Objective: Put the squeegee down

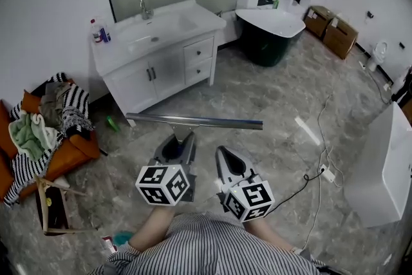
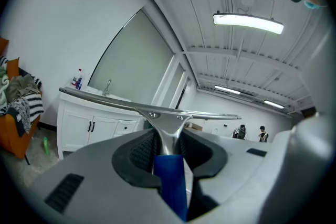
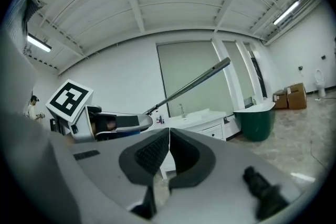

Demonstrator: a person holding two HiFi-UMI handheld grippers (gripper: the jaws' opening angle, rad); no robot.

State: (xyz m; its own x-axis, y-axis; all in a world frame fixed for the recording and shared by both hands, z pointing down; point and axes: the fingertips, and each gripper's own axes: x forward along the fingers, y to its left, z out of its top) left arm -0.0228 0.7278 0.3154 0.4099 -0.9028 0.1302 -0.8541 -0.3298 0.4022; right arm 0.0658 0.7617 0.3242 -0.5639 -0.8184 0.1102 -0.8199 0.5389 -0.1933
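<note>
Left hand-held gripper [image 2: 168, 145]: jaws clamped on the squeegee [image 1: 193, 120]. The pads press on the metal neck just above the blue handle, which runs back between the jaws toward the camera. The blade lies crosswise just ahead of the jaw tips, roughly level in the head view, and reaches further to the right than to the left, passing ahead of the right hand-held gripper [image 1: 229, 155]. The squeegee is in the air above the floor [image 1: 270, 106], touching nothing but the left jaws.

Right hand-held gripper: jaws together, pads meeting, nothing between them. It sits just beside the left one, on its right, the two marker cubes near each other. In the right gripper view the blade shows as a slanted bar up and to the left of the jaws.

Surroundings: a white vanity [image 1: 161, 67] with a sink stands beyond the blade, ahead of the left gripper. A bottle [image 1: 98, 31] stands on the vanity's far left corner. A green tub [image 1: 270, 35] is ahead and right of the right gripper. An orange chair [image 1: 71, 154] piled with clothes is well to the left of the left gripper.
</note>
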